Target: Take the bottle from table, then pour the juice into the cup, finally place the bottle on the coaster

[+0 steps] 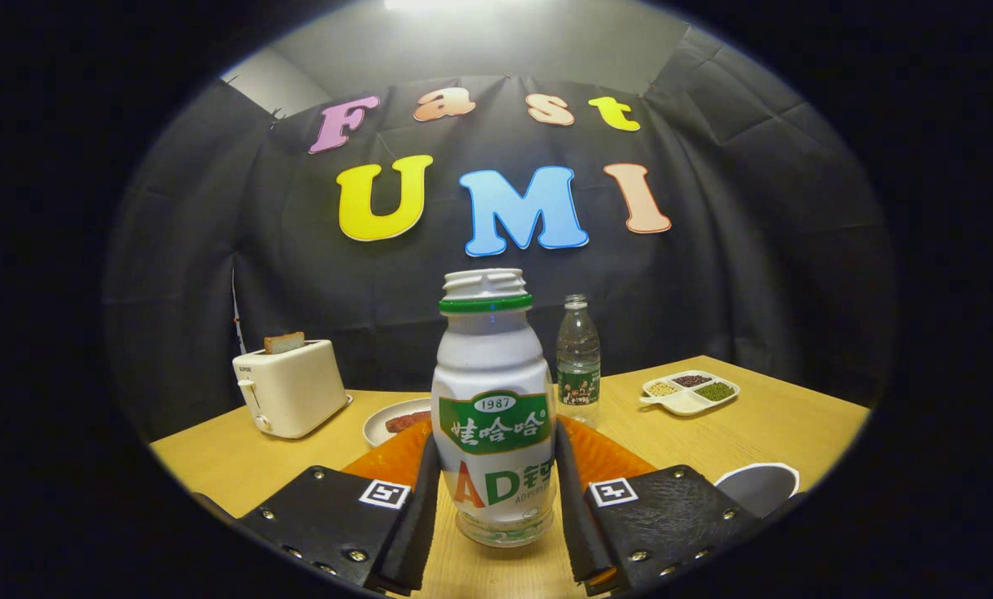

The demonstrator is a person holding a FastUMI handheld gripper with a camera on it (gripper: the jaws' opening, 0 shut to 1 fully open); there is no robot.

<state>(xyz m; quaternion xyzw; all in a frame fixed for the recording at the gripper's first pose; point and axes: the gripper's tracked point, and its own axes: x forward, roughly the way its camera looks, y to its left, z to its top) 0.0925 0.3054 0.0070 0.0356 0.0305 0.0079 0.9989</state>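
Gripper view: on the wooden table (pixel 762 424) a cream toaster (pixel 290 389) with a slice of bread (pixel 284 342) standing in its slot sat well off to the left, near the black cloth wall. A white plate (pixel 379 423) holding something reddish lay behind the left finger, partly hidden by it. A clear water bottle (pixel 578 353), cap off, stood just behind and to the right of the bottle. Farther right lay a white divided dish (pixel 689 393) with three fillings: pale, dark and green. A white cup (pixel 761 486) showed its rim beyond the right finger. An orange coaster (pixel 604 459) lay directly behind the bottle and was largely covered by it and the fingers.

The bottle (pixel 494 408) stood upright between the fingers, uncapped, with a white body, a green ring below the threaded neck, a green label band and a clear base. Whether its base rested on the table could not be told.

The gripper (pixel 496 491) had one finger against each side of the bottle's lower half, pinching it.
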